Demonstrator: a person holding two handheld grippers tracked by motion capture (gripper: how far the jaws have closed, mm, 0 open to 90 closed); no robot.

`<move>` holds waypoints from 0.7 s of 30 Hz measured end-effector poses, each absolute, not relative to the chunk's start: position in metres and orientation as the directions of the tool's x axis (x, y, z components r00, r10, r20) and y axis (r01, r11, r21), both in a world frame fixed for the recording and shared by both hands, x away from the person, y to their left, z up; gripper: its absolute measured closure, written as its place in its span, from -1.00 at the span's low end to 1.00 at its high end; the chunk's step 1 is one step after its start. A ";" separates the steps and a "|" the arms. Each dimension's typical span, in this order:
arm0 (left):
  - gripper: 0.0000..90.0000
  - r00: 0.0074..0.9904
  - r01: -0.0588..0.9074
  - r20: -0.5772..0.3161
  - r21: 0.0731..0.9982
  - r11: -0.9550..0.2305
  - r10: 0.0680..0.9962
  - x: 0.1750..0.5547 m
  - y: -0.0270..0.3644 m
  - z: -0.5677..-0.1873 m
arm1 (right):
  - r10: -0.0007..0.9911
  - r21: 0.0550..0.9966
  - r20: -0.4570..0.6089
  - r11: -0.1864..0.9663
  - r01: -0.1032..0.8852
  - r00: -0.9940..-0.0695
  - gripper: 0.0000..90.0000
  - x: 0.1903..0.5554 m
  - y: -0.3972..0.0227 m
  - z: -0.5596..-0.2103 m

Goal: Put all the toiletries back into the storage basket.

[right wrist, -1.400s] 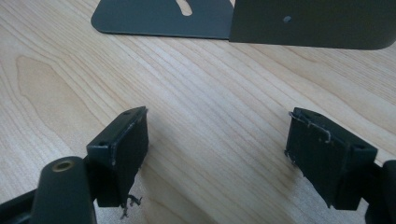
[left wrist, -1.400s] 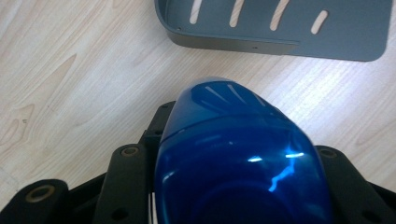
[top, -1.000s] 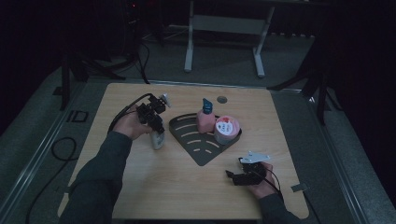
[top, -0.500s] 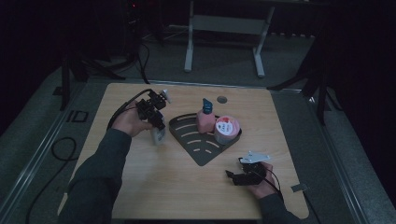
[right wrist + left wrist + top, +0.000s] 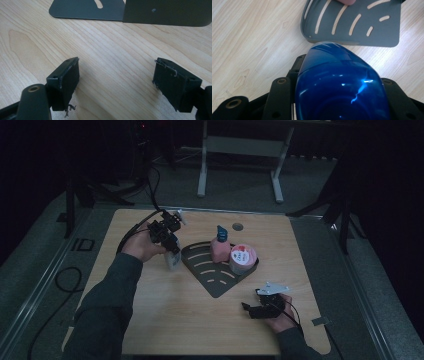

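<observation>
Two jaws of the left hand-held gripper are clamped on a bottle with a glossy blue cap, which bulges up between them in the left gripper view. Compared with a second ago, this hand has risen: the bottle, pale-bodied in the high view, now hangs a little higher and seems to be clear of the worktop, just beside the left edge of the dark slotted rack. From its own camera the rack's near wall lies just ahead and below the cap, so the lift reads as the start of carrying the bottle over that rim to join what already stands there. A pink spray bottle and a pink-lidded tub occupy the rack's rear part, touching or nearly so; the front, slotted part is bare, and that looks like the likely landing spot.

The right hand-held gripper has not shifted. It rests low near the worktop's front right, jaws wide apart with nothing but wood grain between them, its camera facing the rack's pointed corner. It appears to be waiting.
</observation>
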State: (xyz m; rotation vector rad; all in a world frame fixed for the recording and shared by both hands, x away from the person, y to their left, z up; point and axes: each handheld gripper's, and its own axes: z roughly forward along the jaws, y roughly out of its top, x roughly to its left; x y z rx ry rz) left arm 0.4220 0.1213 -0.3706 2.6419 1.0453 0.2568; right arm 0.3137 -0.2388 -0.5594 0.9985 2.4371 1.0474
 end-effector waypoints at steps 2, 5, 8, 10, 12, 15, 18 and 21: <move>0.19 0.727 0.635 0.055 0.327 -0.700 0.684 0.423 0.120 -0.370 | 0.703 0.727 -0.006 0.491 0.480 -0.711 -0.54 0.314 -0.239 -0.559; 0.19 0.729 0.632 0.061 0.325 -0.704 0.682 0.424 0.118 -0.369 | 0.703 0.727 -0.006 0.491 0.480 -0.711 -0.54 0.314 -0.239 -0.559; 0.19 0.728 0.632 0.058 0.329 -0.701 0.683 0.425 0.116 -0.368 | 0.703 0.727 -0.006 0.492 0.480 -0.711 -0.54 0.314 -0.239 -0.559; 0.19 0.730 0.630 0.060 0.328 -0.704 0.681 0.426 0.115 -0.367 | 0.703 0.727 -0.006 0.491 0.480 -0.711 -0.54 0.314 -0.239 -0.559; 0.19 0.731 0.627 0.065 0.330 -0.706 0.679 0.427 0.113 -0.364 | 0.703 0.727 -0.006 0.491 0.480 -0.711 -0.54 0.314 -0.239 -0.559; 0.19 0.731 0.625 0.066 0.335 -0.705 0.679 0.428 0.110 -0.362 | 0.702 0.726 -0.006 0.492 0.479 -0.712 -0.54 0.314 -0.239 -0.559; 0.19 0.735 0.621 0.065 0.336 -0.708 0.675 0.430 0.107 -0.360 | 0.703 0.726 -0.006 0.492 0.480 -0.711 -0.54 0.314 -0.239 -0.559; 0.19 0.737 0.617 0.069 0.337 -0.711 0.673 0.431 0.104 -0.359 | 0.703 0.726 -0.006 0.492 0.480 -0.712 -0.54 0.314 -0.239 -0.559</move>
